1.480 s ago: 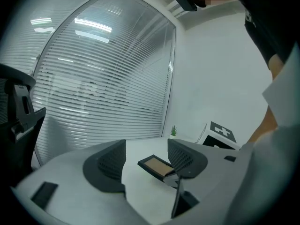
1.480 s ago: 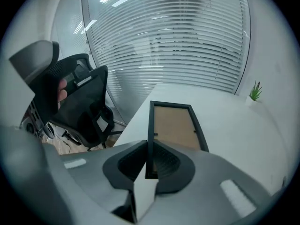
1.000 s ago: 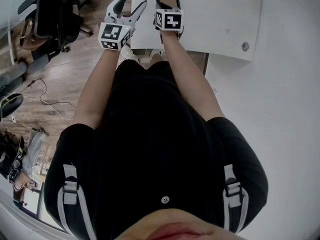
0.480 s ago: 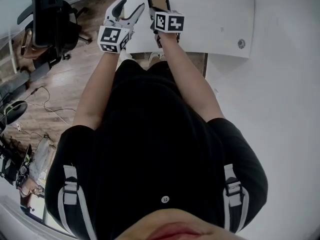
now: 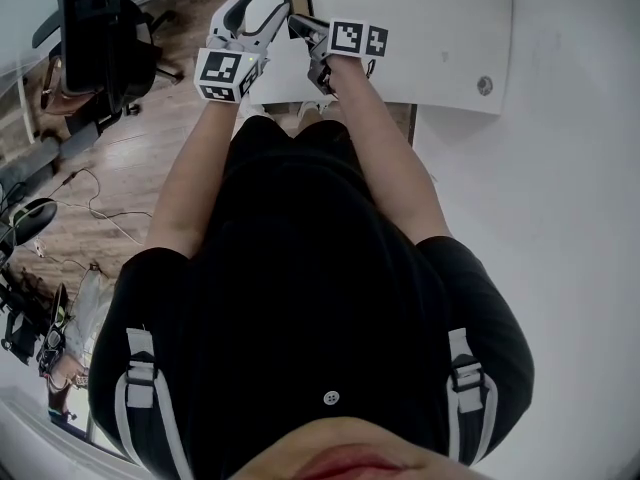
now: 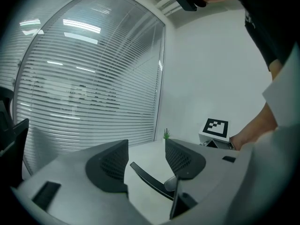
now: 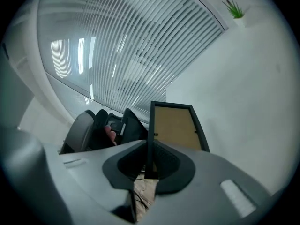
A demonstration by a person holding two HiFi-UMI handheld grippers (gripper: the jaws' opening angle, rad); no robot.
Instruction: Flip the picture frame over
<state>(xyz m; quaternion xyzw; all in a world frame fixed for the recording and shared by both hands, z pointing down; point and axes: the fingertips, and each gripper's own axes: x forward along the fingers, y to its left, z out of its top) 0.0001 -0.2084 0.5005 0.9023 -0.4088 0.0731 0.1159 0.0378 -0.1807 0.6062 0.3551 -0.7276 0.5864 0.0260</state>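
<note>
Right gripper view: right tool (image 7: 149, 165) tight on picture frame (image 7: 176, 125); left tool (image 6: 146, 150) closing, frame between jaws.

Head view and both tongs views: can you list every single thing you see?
White table: one, in front.
Black-rimmed picture frame with brown back: one, tipped up over the table.
Black office chair: one, left, on brown wooden floor.
Small green plant: one, by the far wall.
White window blinds: one set, beyond the table.
Left tongs: one, grey, closing, frame's edge between them, untouched.
Right tongs: one, grey, shut on the frame.
</note>
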